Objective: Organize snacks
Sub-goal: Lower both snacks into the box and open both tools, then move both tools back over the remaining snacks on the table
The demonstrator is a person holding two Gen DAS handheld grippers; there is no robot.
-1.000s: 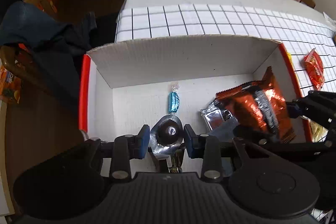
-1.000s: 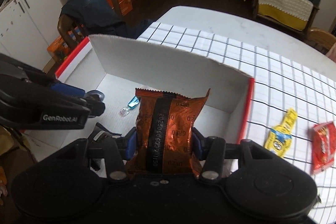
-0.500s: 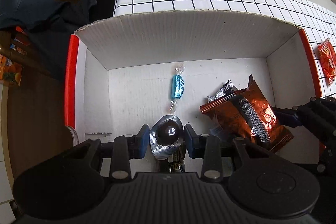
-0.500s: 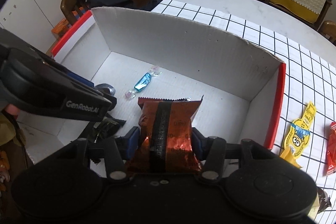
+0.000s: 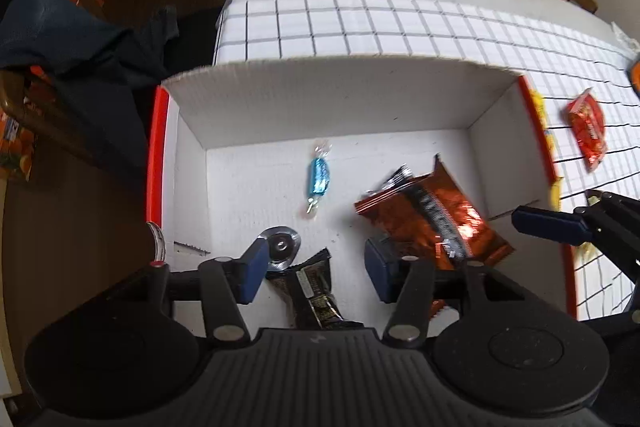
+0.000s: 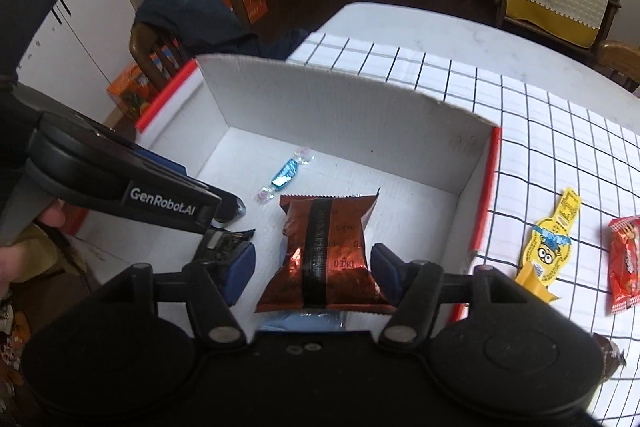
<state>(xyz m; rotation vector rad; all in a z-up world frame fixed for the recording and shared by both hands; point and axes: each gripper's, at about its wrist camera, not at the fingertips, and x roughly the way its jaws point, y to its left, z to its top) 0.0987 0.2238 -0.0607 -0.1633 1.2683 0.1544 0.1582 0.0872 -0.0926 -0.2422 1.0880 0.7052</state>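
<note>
A white cardboard box [image 5: 320,95] with red edges stands on the checked tablecloth; it also shows in the right wrist view [image 6: 344,107]. Inside lie a blue wrapped candy [image 5: 319,177] [image 6: 285,174], an orange Oreo packet [image 5: 432,215] [image 6: 330,251], a round silver-foil chocolate [image 5: 280,247] and a dark wrapper [image 5: 312,291]. My left gripper [image 5: 316,271] is open above the box floor, the foil chocolate by its left finger. My right gripper [image 6: 312,271] is open, its fingers on either side of the Oreo packet, which lies on the box floor.
On the tablecloth right of the box lie a yellow Minions packet [image 6: 548,247] and a red packet [image 6: 626,259] [image 5: 586,127]. A chair with a dark jacket [image 5: 72,47] stands left of the table. The table edge runs behind the box.
Both grippers have opened. The foil chocolate dropped from the left gripper onto the box floor, and the Oreo packet left the right gripper and lies in the box.
</note>
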